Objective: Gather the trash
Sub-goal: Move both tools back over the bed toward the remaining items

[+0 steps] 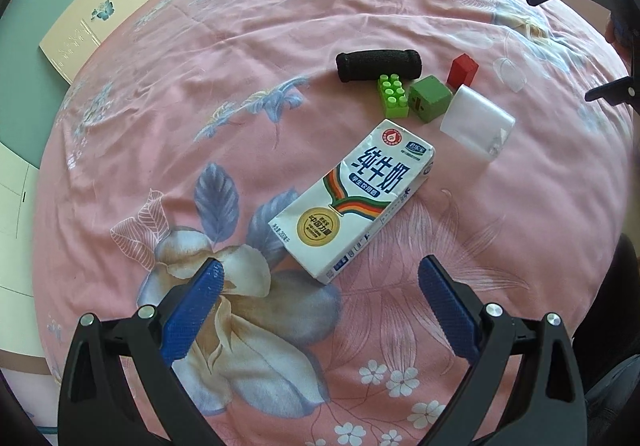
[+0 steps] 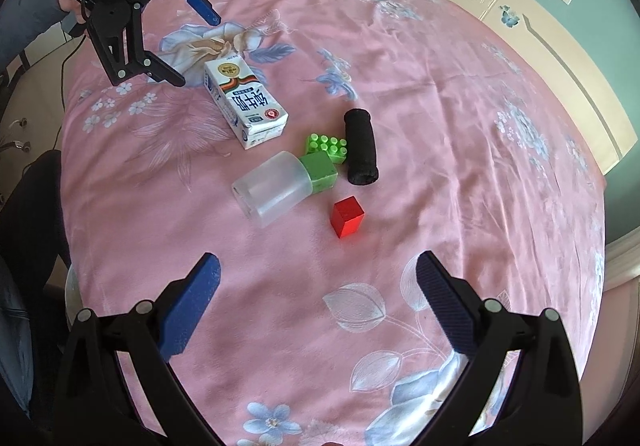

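Six loose things lie on the pink floral bed sheet [image 2: 440, 106], one of each kind. There is one white milk carton with blue lettering [image 2: 245, 104], lying flat on the far left of the group. There is one translucent white plastic bottle [image 2: 272, 188] on its side, nearest of all. There is one dark green cube [image 2: 320, 171], touching the bottle's far end. One bright green studded toy brick [image 2: 326, 145] sits just beyond that cube. One black foam cylinder [image 2: 361, 146] lies to the right. One red cube [image 2: 347, 216] stands apart, near right.
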A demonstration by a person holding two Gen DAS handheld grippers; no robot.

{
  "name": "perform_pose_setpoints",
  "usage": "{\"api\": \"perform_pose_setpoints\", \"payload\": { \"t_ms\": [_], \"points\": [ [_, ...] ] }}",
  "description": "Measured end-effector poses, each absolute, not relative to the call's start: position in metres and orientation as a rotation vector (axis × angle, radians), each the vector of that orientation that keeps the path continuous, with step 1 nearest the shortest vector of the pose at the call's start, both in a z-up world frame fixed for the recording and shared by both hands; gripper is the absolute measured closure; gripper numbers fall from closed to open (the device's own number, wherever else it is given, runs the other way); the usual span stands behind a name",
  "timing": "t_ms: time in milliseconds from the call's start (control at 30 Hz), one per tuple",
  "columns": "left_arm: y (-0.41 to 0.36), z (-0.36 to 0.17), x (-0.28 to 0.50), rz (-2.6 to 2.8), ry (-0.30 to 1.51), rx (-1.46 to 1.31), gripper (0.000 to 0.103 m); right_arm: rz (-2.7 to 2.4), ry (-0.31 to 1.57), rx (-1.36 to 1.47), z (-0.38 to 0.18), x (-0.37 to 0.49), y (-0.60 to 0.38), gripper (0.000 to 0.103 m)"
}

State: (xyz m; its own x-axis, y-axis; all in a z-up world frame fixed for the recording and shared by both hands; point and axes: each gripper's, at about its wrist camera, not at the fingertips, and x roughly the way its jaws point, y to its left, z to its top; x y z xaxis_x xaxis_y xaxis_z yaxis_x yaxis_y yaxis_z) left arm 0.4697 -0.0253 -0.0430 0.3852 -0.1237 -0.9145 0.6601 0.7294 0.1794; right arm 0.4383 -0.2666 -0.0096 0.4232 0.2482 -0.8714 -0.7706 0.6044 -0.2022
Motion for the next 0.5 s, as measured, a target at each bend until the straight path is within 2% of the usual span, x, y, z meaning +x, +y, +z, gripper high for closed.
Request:
{"api": "perform_pose_setpoints", "payload": {
  "t_ms": [500],
  "points": [
    [-0.037, -0.081, 0.506, -0.585, 1.121, 0.598, 0.004, 0.729, 0.994, -0.627, -0.059, 0.500, -0.264, 0.007]
  ]
}}
